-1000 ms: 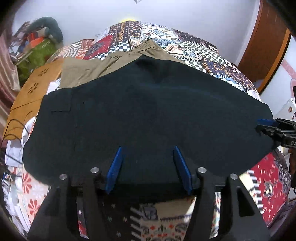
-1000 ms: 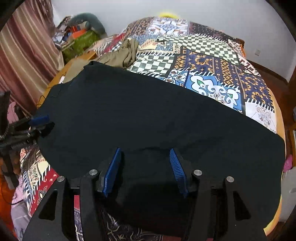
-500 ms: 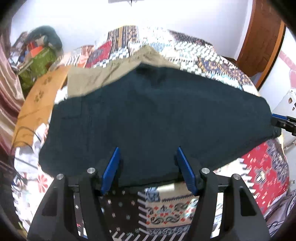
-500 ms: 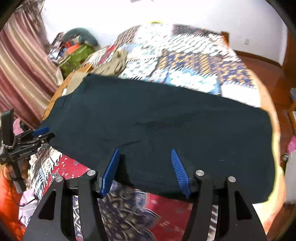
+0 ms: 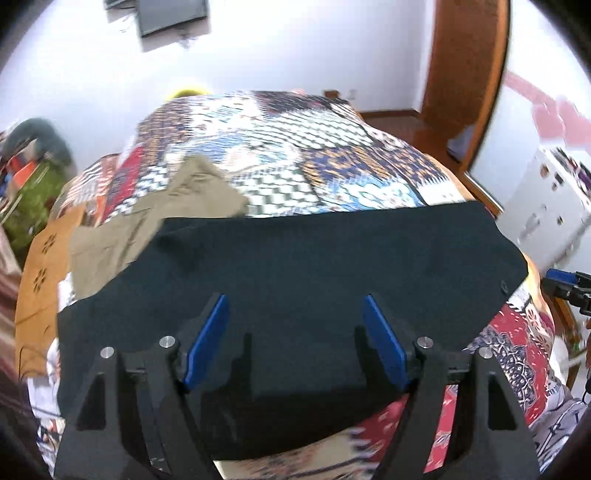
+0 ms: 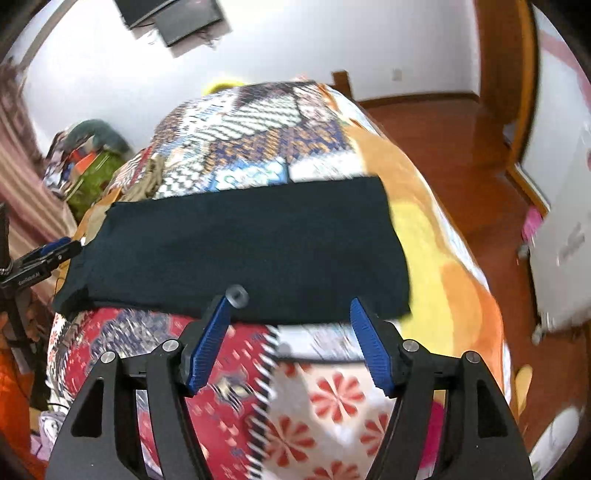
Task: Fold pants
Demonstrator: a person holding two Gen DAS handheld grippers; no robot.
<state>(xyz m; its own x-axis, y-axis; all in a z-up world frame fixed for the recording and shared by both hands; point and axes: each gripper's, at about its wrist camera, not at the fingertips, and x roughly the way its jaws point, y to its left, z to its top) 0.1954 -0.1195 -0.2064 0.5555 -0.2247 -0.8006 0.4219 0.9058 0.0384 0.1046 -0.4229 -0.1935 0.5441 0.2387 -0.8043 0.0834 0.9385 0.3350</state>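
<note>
On the bed with the busy patchwork-print quilt (image 5: 332,147), the dark navy fabric pants (image 5: 295,266) lie spread flat as a wide band across the near half, and nothing is gripping them. From the left wrist camera, the left gripper (image 5: 293,332) has its blue-padded fingers (image 5: 207,336) spread wide apart over the near part of the pants, nothing between them. From the right wrist camera, the right gripper (image 6: 291,332) is just as wide open, its blue ribbed pads (image 6: 208,343) sitting over the red floral part of the quilt at the near edge of the pants; the left pad tip lines up with a small round dark button (image 6: 237,294) at that hem, can't tell if they touch. The right gripper also pokes in at the right edge of the left camera's view, just beside the pants' corner. A crumpled khaki-olive garment (image 5: 155,218) lies at the far left, partly tucked under the pants. A dark flat screen (image 6: 173,18) hangs on the white wall behind the bed. Both views are a bit motion-blurred.
</note>
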